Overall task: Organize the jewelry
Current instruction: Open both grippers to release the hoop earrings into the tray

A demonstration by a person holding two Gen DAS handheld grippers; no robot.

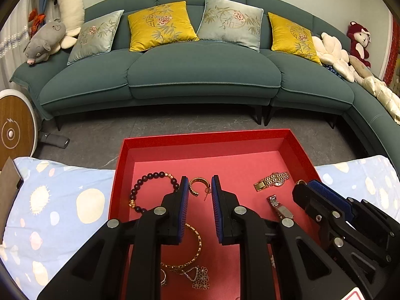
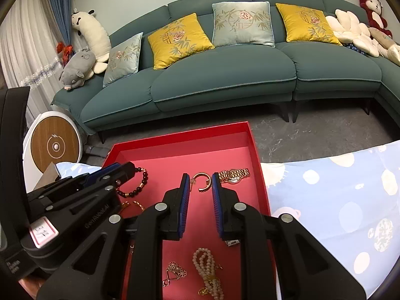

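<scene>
Both hand-held grippers hang over the red tray (image 1: 297, 147), released, jaws parted with nothing between the pads. Left hand-held gripper (image 1: 200, 187) points at the gold hoop earring (image 1: 196, 186) lying on the tray's floor; the dark bead bracelet (image 1: 150, 190) lies just left of that earring, the gold watch (image 1: 272, 181) well to its right, a silver watch (image 1: 280, 206) nearer. Right hand-held gripper (image 2: 200, 185) frames the same earring. A pearl necklace (image 2: 207, 272) and flower pendant (image 2: 175, 271) lie in the tray's near part. Under the tray spreads a blue patterned cloth (image 2: 337, 200).
</scene>
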